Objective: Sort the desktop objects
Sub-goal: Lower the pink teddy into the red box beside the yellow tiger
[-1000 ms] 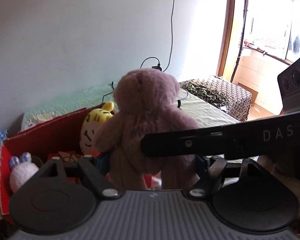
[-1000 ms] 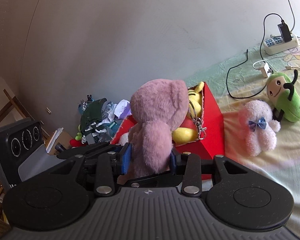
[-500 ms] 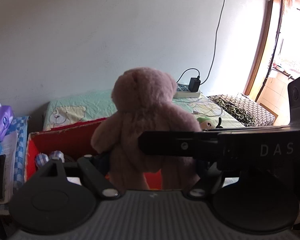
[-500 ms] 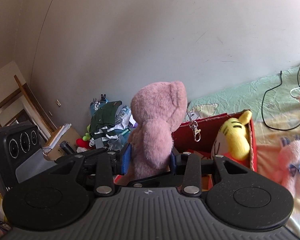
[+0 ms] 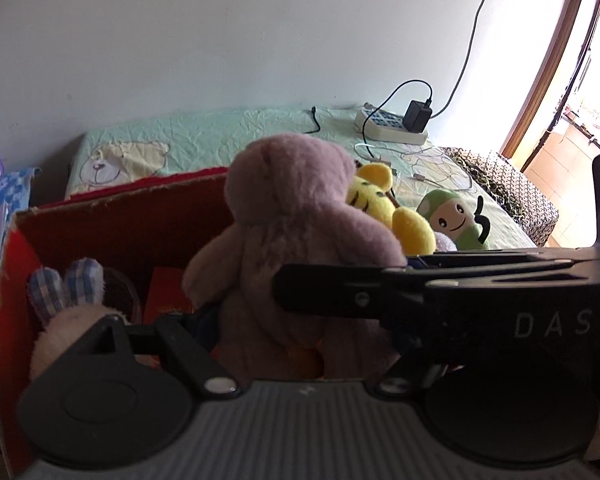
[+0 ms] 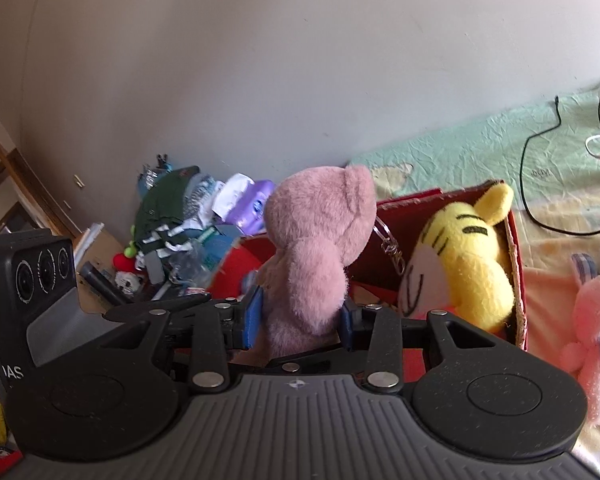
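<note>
A pink teddy bear [image 5: 300, 240] [image 6: 320, 248] hangs upright over the open red cardboard box [image 5: 120, 204] [image 6: 516, 264]. Its back faces the left wrist view. My left gripper [image 5: 300, 332] is shut on the bear's lower body from both sides. My right gripper [image 6: 300, 320] is shut on its waist with blue pads [image 6: 252, 316], and crosses the left wrist view as a black bar [image 5: 420, 292]. In the box lie a yellow tiger plush [image 6: 468, 264] [image 5: 380, 208] and a bunny plush with checked ears [image 5: 60, 308].
A green plush [image 5: 456, 220] and a pink plush [image 6: 596, 328] lie on the pale green sheet right of the box. A power strip with cables [image 5: 388, 126] sits by the wall. Tissue packs, clothes and clutter [image 6: 188, 220] pile up left of the box.
Both grippers have carried the bear leftward and a little down, so it now hangs over the box. Both grips are unchanged.
</note>
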